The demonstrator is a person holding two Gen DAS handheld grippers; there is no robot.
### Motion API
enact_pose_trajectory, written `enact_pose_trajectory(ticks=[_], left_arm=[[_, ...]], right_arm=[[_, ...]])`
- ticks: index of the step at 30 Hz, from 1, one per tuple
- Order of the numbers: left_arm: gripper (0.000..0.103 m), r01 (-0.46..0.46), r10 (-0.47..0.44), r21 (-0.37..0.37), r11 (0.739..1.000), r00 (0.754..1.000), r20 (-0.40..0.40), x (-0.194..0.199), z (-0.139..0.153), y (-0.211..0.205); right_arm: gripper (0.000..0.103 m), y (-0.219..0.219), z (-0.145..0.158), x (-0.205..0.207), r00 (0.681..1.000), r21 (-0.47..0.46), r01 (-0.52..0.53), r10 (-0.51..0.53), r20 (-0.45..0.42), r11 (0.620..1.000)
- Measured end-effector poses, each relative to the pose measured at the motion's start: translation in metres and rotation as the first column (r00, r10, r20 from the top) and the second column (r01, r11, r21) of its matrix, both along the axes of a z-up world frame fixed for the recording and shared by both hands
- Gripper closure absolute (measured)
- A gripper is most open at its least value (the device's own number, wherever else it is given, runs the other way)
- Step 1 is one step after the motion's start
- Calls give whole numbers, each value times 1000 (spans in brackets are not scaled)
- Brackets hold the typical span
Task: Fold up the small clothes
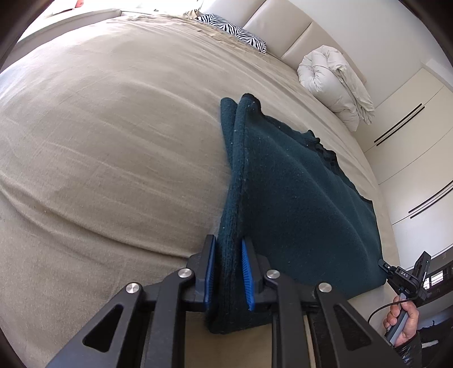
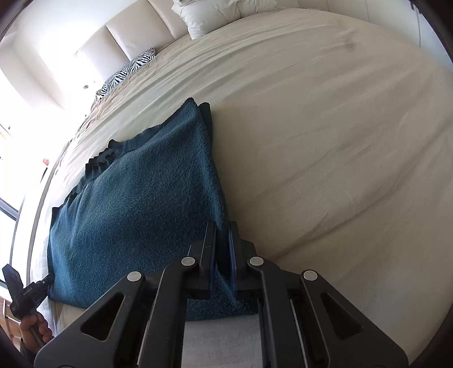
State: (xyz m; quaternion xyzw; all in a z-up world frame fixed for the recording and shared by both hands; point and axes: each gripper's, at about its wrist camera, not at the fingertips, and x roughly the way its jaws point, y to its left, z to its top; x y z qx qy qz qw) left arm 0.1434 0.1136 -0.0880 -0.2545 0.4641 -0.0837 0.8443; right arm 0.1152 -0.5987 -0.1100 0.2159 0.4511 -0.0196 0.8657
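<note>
A dark teal knit garment [image 1: 288, 192] is stretched over the beige bed, its far end resting on the sheet. My left gripper [image 1: 228, 246] is shut on its near left corner, fabric bunched between the blue pads. My right gripper [image 2: 222, 235] is shut on the other near corner of the same garment [image 2: 136, 203]. The right gripper also shows in the left wrist view [image 1: 396, 276] at the garment's right corner. The left gripper shows in the right wrist view [image 2: 45, 283] at the left corner.
The beige bed sheet [image 1: 113, 141] spreads wide on all sides. A zebra-print pillow [image 1: 235, 31] and a rolled white duvet [image 1: 334, 82] lie by the padded headboard [image 1: 283, 25]. White wardrobe doors [image 1: 410, 127] stand beyond the bed.
</note>
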Motion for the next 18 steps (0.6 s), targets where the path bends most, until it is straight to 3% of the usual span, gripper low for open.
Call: enact_pose_trajectory(ticks=[4, 8, 11, 13, 15, 18], left_arm=[[84, 6, -6, 5, 1000, 1000, 5, -3, -2, 0], [85, 3, -3, -4, 1000, 1000, 11, -7, -4, 1], [85, 1, -1, -15, 1000, 1000, 11, -8, -5, 2], [85, 0, 0, -15, 1000, 1000, 14, -9, -5, 2], [85, 4, -4, -12, 1000, 1000, 13, -10, -5, 1], [85, 20, -20, -10, 1000, 1000, 4, -10, 2, 6]], right_arm=[[89, 0, 10, -4, 999, 5, 33, -33, 0, 999], [89, 8, 24, -11, 998, -36, 59, -58, 34, 998], [89, 21, 32, -13, 998, -76, 42, -38, 56, 996], [89, 28, 26, -9, 1000, -102, 12, -10, 20, 995], [89, 27, 12, -3, 999, -86, 4, -8, -44, 996], [88, 21, 21, -9, 999, -47, 53, -53, -4, 997]])
